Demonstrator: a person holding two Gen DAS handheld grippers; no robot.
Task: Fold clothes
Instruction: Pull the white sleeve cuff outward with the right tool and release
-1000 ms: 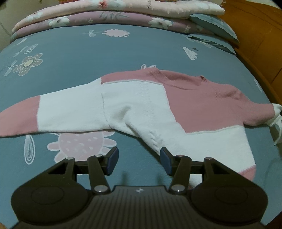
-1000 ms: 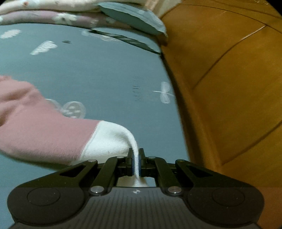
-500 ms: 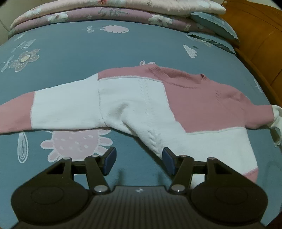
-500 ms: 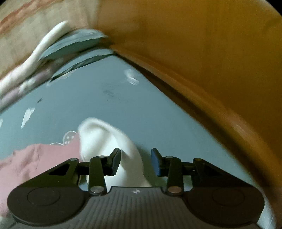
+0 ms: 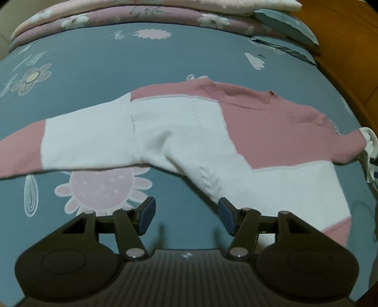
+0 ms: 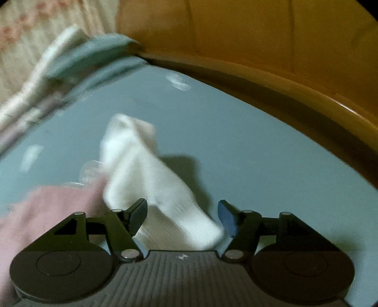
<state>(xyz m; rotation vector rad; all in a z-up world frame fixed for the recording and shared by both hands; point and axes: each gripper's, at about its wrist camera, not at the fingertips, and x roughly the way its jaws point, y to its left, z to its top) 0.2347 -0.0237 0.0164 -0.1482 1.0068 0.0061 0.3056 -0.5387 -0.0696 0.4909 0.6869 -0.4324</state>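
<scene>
Soft, limp sweater (image 5: 189,132) on bed (image 5: 165,59); right gripper (image 6: 182,217), jaws just opening, straddled unpinched cuff (image 6: 151,179); left gripper (image 5: 186,212) open, empty. Best gripped at hem.

We have two fisheye views, one riding on each gripper, both looking forward and down along the fingers.

Left wrist view: set back from the near edge of the sweater (image 5: 179,141), facing across the bed (image 5: 165,56) toward the stacked quilts (image 5: 132,14) at the far side. The left gripper (image 5: 186,213) fills the bottom; nearly the whole garment fits in frame.

Right wrist view: much closer, low over the white cuff (image 6: 151,186) (blurred), facing the wooden bed frame (image 6: 271,82). The right gripper (image 6: 182,215) sits at the bottom.

Shared ground: the cuff, seen at the left view's far right edge (image 5: 369,146), the pink sleeve, the teal sheet, the wooden frame.
</scene>
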